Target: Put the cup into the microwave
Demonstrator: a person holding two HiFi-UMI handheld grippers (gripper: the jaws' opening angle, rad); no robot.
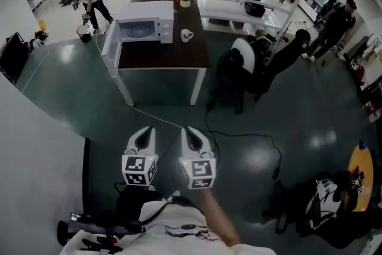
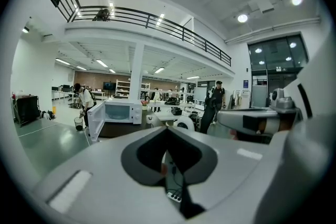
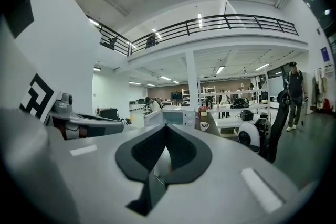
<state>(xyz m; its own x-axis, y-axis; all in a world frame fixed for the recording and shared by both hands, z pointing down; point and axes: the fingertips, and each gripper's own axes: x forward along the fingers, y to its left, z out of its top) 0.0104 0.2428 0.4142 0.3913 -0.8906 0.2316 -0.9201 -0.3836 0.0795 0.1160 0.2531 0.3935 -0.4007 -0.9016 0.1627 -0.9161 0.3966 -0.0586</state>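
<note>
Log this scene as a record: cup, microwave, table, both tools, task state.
cup: white, upright on the table, right of the microwave, outside it
microwave: white, on the table's far left part
door: swung open to the left
table: dark top, white legs
left tool: shut, empty, well short of the table
right tool: shut, empty, beside the left tool
task state: cup not yet picked up or touched
</note>
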